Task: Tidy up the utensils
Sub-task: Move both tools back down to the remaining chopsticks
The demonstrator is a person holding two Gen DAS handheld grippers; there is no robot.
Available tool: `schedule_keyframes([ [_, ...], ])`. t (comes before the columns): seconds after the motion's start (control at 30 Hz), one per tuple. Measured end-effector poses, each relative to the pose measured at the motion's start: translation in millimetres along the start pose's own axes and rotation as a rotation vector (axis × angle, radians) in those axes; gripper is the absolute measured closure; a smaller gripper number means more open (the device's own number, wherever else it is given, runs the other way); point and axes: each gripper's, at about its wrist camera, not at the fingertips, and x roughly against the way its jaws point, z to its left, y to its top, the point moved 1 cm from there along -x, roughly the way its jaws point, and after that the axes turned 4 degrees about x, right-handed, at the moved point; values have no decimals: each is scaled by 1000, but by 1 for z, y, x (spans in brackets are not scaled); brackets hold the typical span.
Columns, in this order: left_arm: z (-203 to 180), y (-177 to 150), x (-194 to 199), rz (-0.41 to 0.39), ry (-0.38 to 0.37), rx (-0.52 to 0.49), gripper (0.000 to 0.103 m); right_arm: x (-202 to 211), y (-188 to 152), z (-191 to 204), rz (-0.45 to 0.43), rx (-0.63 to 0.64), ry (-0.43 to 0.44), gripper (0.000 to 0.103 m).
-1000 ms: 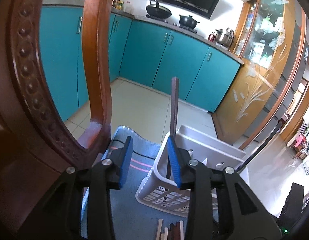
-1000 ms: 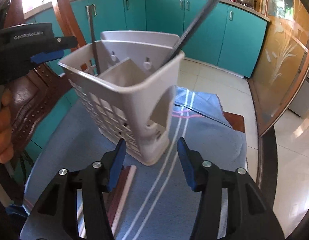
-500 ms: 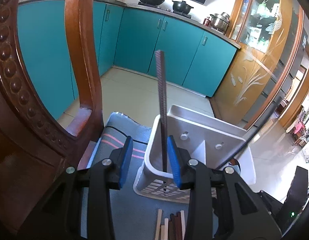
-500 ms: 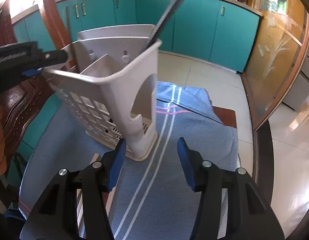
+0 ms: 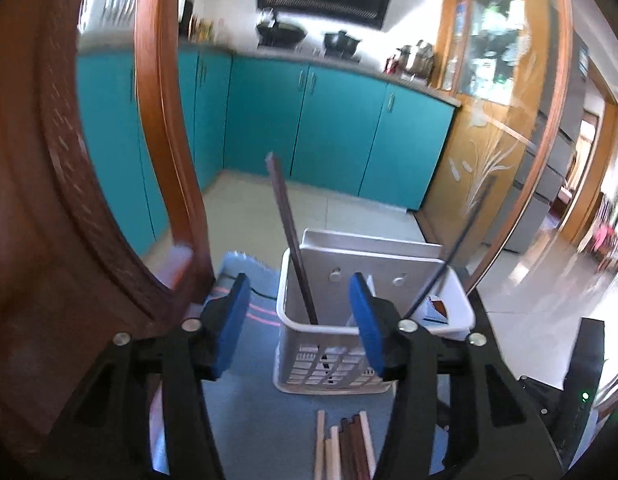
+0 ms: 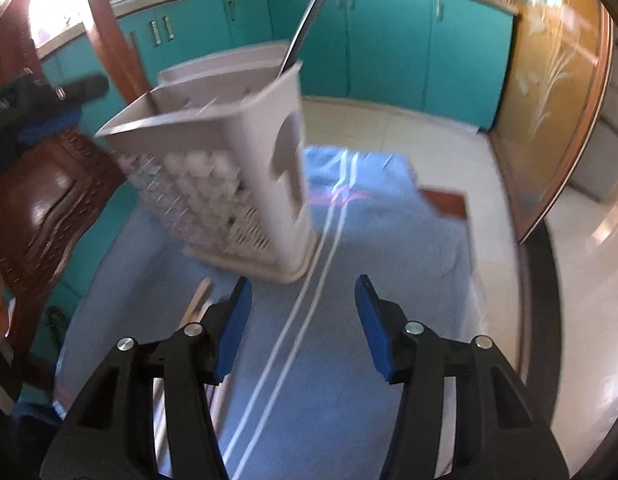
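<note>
Left wrist view showed the left claw (image 5: pixel 299 318) with its blue pads spread and its jaws opening; a dark brown chopstick (image 5: pixel 289 236) rose in the gap between them but touched neither pad, so the claw was released. That chopstick stood tilted in the left compartment of a white plastic utensil holder (image 5: pixel 329 364), its lower end down inside. A thin black chopstick (image 5: pixel 453 256) leaned out of the holder's right side, pointing up to the right. The holder stood upright on a blue cloth (image 5: pixel 265 420) covering the table. Just in front of it, at the lower edge of the picture, lay a small bundle of loose chopsticks (image 5: pixel 345 450), some pale, some dark brown, side by side. A carved wooden chair back (image 5: pixel 89 208) filled the left of the picture.

In the right wrist view, blurred, the right claw (image 6: pixel 303 324) hung over the cloth (image 6: pixel 369 240) with its pads apart and nothing between them, released. The holder (image 6: pixel 225 148) stood beyond it and to the left, apart from the pads, with the black chopstick (image 6: pixel 309 20) slanting up out of its far corner. A few pale sticks (image 6: pixel 197 300) lay just left of the claw's left pad. The left claw (image 6: pixel 49 112) showed at the far left edge.
</note>
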Motion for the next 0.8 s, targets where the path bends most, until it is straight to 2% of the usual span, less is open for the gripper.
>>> schedule_keyframes([
  [0.13,-5,-18,30,-44,30,-79,48,-15,-26,14,96,-13,128,50],
  [0.27,-2,-38,40,-10,26,-99,48,-35,-44,34,175,29,112,56],
  [0.37,-1,-50,45,-1,33,-116,48,-38,-46,45,176,62,55,60],
  [0.43,1,-56,48,4,36,-124,48,-39,-46,45,183,46,60,67],
  [0.5,3,-59,47,11,38,-122,48,-39,-45,45,194,33,91,94],
  [0.53,5,-59,46,18,41,-120,48,-39,-45,44,206,26,108,96],
  [0.63,10,-61,41,42,46,-114,48,-38,-43,40,219,35,80,96],
  [0.8,13,-70,20,143,22,-97,48,-33,-37,19,218,15,19,96],
])
